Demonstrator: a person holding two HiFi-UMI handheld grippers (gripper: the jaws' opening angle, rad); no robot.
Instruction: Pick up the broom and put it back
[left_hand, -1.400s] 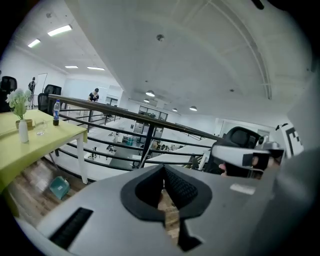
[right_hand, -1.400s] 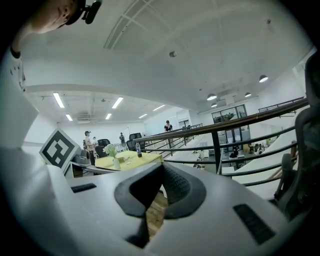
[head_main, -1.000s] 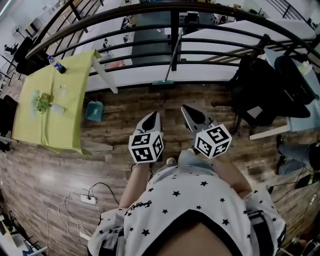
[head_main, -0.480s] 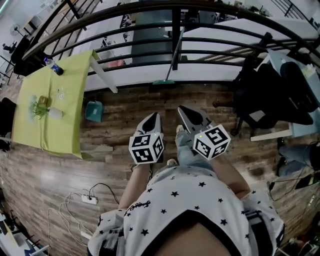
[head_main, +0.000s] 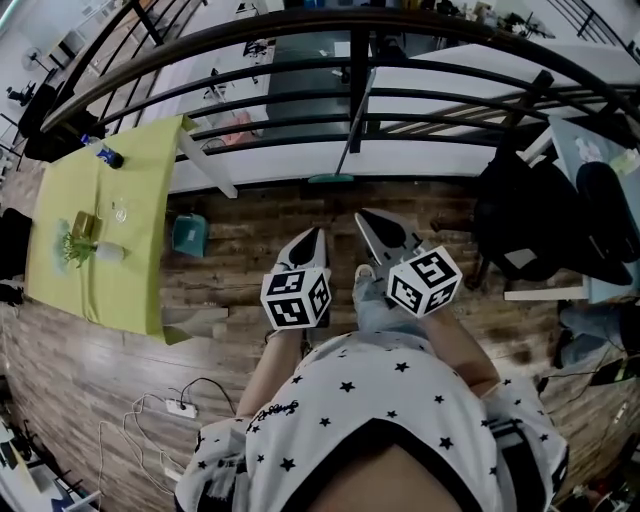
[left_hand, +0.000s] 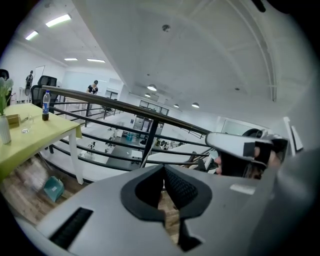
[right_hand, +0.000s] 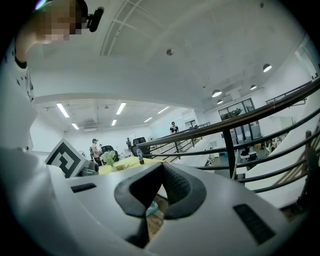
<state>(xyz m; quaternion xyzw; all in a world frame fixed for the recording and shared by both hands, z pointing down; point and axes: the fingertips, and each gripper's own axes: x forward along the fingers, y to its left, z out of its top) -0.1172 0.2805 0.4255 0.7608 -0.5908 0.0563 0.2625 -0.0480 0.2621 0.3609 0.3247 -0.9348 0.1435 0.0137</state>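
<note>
Leaning broom (head_main: 351, 130) half-lost against dark railing (head_main: 300, 22)

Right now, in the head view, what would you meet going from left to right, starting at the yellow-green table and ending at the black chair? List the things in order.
Yellow-green table → teal container on the floor → broom → black chair.

No text can be read. The white cubes (head_main: 296, 297) carry only black square patterns — no letters — and the blue label on the clear plastic bottle (head_main: 103, 153) is too small.
</note>
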